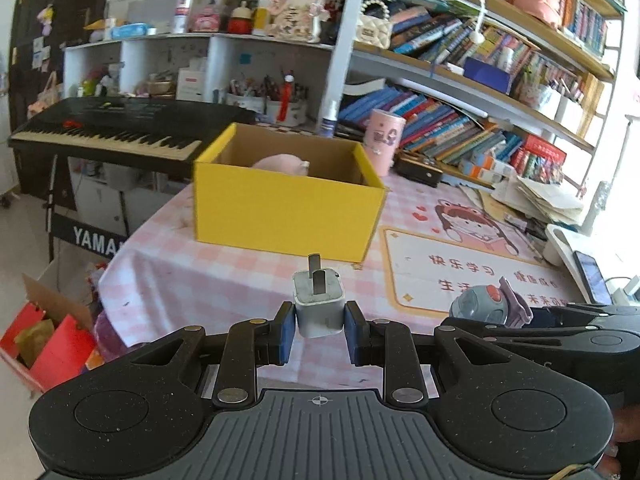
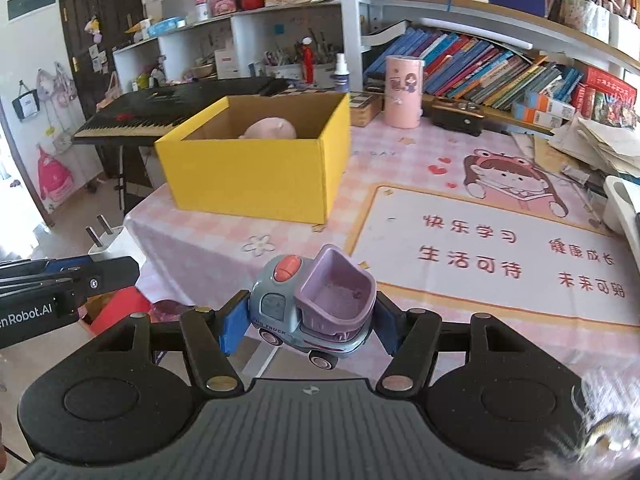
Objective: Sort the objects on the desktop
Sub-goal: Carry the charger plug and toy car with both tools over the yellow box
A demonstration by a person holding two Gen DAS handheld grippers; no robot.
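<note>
Above the pink checked tablecloth (image 1: 192, 264), left gripper (image 1: 319, 326) is clamping a white two-prong plug adapter (image 1: 319, 306); right gripper (image 2: 308, 330) is clamping a grey-and-purple plastic toy truck (image 2: 316, 304).

Inside the open yellow cardboard box (image 2: 256, 172), a rounded pink soft thing (image 2: 270, 128) shows only its top above the near wall; what it is cannot be told. Left of that box, the black electronic keyboard (image 1: 108, 128) hides its stand's printed name, cut short by the pink checked worktop (image 1: 224, 276).

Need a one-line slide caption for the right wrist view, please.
Right gripper carries a toy dump truck toward the yellow box holding a pink plush.
</note>
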